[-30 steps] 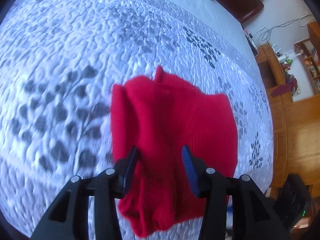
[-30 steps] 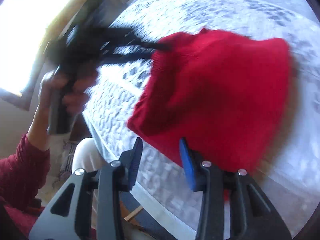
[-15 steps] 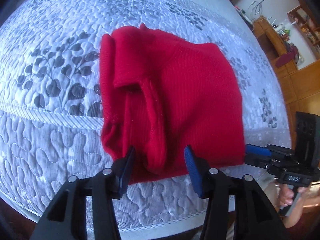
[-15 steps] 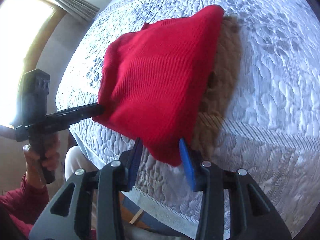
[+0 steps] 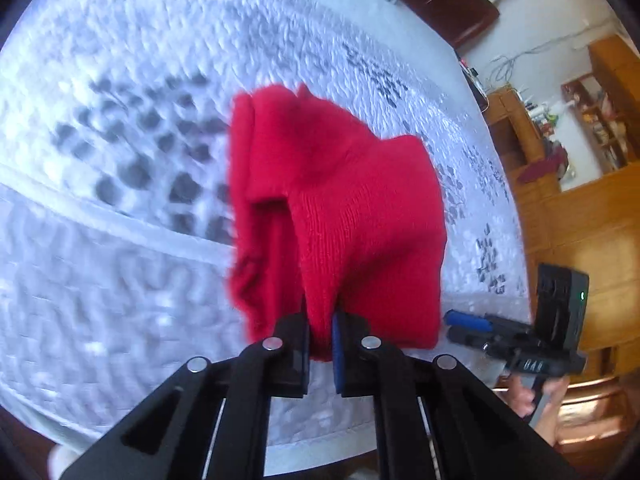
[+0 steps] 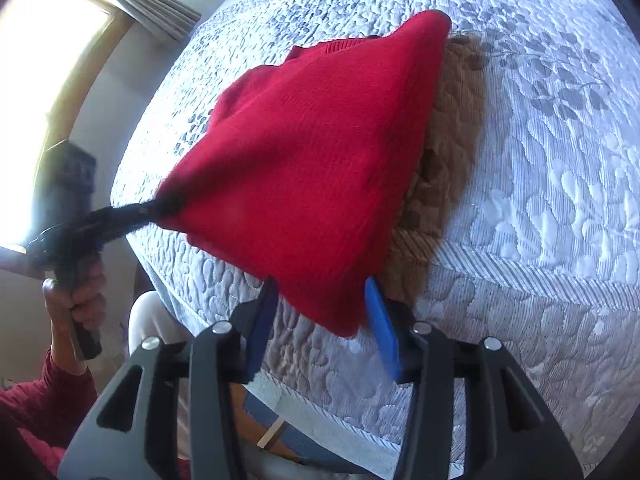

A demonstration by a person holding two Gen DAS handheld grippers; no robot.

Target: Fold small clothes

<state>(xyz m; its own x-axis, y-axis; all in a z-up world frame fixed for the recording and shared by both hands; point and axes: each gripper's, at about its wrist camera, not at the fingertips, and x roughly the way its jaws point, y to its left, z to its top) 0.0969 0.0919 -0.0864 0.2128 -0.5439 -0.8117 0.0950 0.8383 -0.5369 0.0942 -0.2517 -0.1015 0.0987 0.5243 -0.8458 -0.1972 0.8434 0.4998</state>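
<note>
1. My left gripper [image 5: 320,336] has just closed and now pinches the near hem of the red garment [image 5: 340,208], lifting it off the bed [image 5: 120,280].
2. My right gripper [image 6: 320,320] has just widened; its jaws straddle the other near corner without pressing. I should clamp it before lifting, so both corners rise level.
3. The quilted bedspread is white and grey; wooden cabinets [image 5: 560,240] stand to the right.

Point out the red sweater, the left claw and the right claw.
red sweater [image 6: 304,160]: right wrist view, middle of its knit face.
left claw [image 5: 320,344]: left wrist view, midway between the tips, fabric pinched there.
right claw [image 6: 320,316]: right wrist view, midway between the tips.
</note>
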